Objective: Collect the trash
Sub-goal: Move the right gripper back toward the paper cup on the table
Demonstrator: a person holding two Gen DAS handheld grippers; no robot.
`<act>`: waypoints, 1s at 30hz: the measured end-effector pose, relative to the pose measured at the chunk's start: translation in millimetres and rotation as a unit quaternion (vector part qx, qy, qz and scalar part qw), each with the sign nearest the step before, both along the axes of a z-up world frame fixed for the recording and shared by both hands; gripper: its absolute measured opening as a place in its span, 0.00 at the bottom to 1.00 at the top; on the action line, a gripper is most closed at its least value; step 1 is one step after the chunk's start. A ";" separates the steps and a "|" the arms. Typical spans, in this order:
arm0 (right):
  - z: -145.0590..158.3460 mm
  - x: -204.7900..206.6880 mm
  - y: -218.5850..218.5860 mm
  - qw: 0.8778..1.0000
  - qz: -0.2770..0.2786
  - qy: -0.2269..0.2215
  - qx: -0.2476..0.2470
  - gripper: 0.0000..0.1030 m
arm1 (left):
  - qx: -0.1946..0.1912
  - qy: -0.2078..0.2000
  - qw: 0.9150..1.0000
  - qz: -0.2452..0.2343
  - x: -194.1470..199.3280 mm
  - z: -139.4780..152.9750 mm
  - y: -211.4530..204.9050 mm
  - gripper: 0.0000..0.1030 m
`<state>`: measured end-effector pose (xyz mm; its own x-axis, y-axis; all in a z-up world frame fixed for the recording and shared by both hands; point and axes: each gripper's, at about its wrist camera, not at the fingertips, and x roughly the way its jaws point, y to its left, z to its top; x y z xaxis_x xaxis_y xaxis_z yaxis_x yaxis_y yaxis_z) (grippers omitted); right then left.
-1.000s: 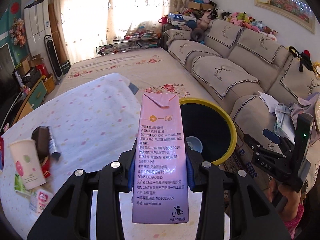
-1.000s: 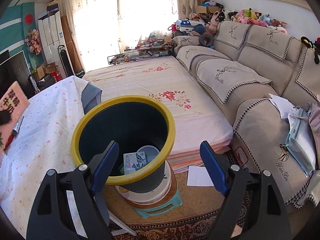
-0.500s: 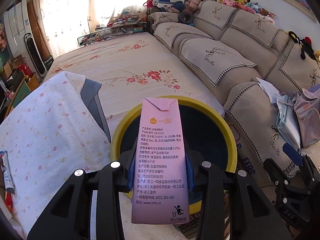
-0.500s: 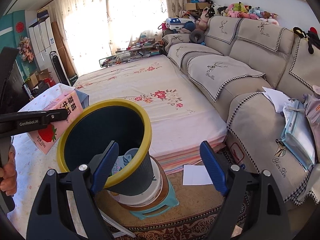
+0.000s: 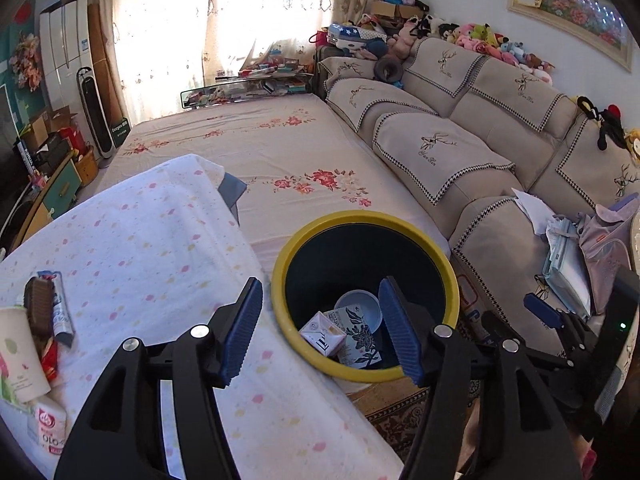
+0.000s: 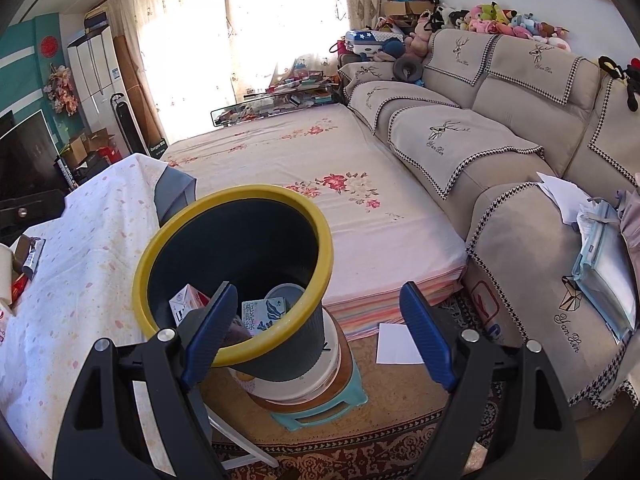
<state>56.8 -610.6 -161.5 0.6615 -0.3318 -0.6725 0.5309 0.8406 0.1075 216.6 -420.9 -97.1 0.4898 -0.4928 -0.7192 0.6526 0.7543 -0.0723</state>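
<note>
while the left gripper (image 5: 320, 328) has just been opening, empty, the pink carton (image 5: 322, 334) lies inside the yellow-rimmed bin (image 5: 362, 218), below it.

beige sofa (image 5: 472, 152), floral bedsheet (image 5: 280, 148), plush toys (image 5: 480, 40)

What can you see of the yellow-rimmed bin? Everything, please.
The yellow-rimmed dark round bin looks like plastic: a thick yellow ring on a dark ribbed body that narrows downward. It stands open and lidless, leaning slightly in the right wrist view, on a white tub stacked on a teal stool, between the cloth-covered table and the floral bed. Inside lie a pink-and-white carton, a patterned blue-and-white box and a pale cup.
</note>
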 end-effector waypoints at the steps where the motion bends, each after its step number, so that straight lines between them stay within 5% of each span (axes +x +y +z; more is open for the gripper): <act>1: 0.2 1.7 2.5 1.000 0.004 0.000 0.000 0.77 | -0.006 -0.002 1.000 0.006 -5.2 5.6 16.5 0.63; 9: 7.5 18.8 42.4 0.999 0.044 -0.001 -0.001 0.77 | -0.037 -0.041 0.995 0.083 -36.5 38.2 144.4 0.69; 17: 20.7 49.3 110.9 0.993 0.117 -0.008 -0.008 0.77 | -0.037 -0.063 0.980 0.187 -62.0 43.7 273.1 0.73; 26: 50.5 99.7 222.7 0.971 0.236 -0.036 0.015 0.77 | -0.041 -0.060 0.957 0.279 -79.7 24.5 388.0 0.75; 30: 67.6 129.9 280.1 0.959 0.279 -0.045 0.011 0.77 | -0.049 -0.057 0.954 0.290 -82.9 18.1 415.2 0.77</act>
<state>186.7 -330.5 -93.9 0.7880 0.1046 -0.6067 -0.0130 0.9881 0.1535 133.6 -5.7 -79.0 0.7732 -0.1780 -0.6087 0.1359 0.9840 -0.1151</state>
